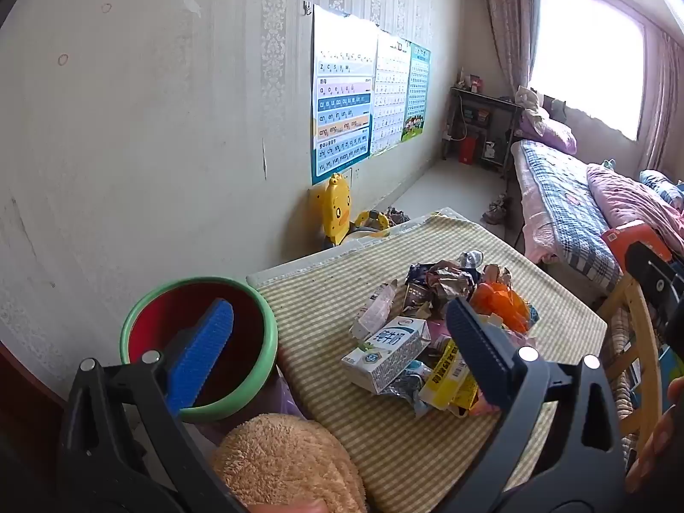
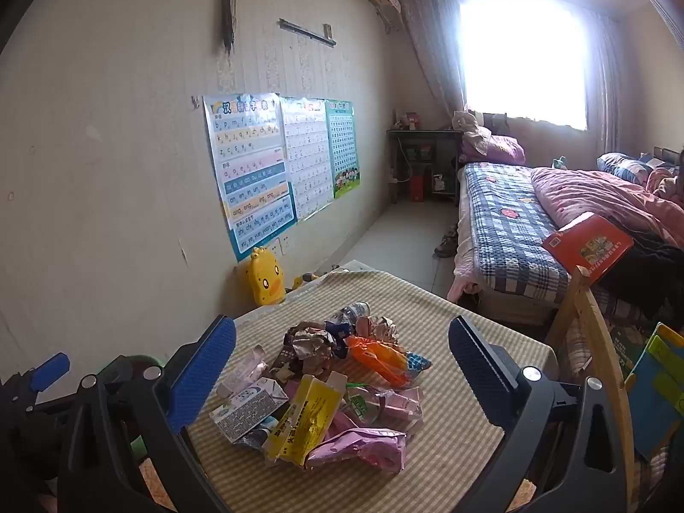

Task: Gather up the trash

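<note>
A heap of trash [image 1: 440, 320] lies on the table's striped cloth [image 1: 384, 449]: a white milk carton [image 1: 384, 355], a yellow box [image 1: 444, 372], an orange bag [image 1: 500, 303] and crumpled wrappers. My left gripper [image 1: 337, 305] stands open above the table's near left part, its blue pad [image 1: 201, 355] in front of a red bin with a green rim [image 1: 265, 325]. In the right wrist view the trash heap [image 2: 333, 384] sits between and just beyond the fingers of my open right gripper [image 2: 342, 325]. Neither gripper holds anything.
A tan plush toy [image 1: 282, 466] lies at the table's near left corner. A yellow duck toy [image 2: 265, 278] leans on the wall behind the table. To the right are a wooden chair frame [image 2: 590, 320] and a bed [image 2: 513, 222] with a red book [image 2: 590, 243].
</note>
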`<state>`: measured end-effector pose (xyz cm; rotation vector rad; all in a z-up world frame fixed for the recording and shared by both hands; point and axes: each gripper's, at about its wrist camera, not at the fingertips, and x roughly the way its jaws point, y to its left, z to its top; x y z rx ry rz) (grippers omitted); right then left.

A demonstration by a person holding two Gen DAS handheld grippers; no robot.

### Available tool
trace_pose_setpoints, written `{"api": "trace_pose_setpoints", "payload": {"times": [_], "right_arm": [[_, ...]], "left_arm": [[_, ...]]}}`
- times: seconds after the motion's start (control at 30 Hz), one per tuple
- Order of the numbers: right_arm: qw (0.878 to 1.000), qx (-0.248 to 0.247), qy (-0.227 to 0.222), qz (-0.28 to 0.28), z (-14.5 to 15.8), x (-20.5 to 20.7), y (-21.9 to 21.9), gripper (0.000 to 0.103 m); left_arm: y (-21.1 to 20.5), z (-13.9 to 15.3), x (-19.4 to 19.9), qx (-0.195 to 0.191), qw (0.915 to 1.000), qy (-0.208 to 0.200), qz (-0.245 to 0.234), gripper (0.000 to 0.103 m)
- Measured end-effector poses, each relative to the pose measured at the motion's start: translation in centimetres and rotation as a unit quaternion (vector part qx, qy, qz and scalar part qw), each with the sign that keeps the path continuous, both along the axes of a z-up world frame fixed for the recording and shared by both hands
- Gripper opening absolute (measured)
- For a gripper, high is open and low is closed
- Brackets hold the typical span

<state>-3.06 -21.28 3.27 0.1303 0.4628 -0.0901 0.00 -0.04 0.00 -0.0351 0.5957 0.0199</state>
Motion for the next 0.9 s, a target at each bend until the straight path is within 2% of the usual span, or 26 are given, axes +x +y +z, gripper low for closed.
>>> {"api": "trace_pose_setpoints", "payload": {"times": [0.9], "right_arm": [[1.0,0.003,0.002,0.002,-0.6,0.06,0.77,0.096]], "left_arm": [[0.34,-0.35,0.03,0.003,1.0,0.002,0.001,0.098]]}}
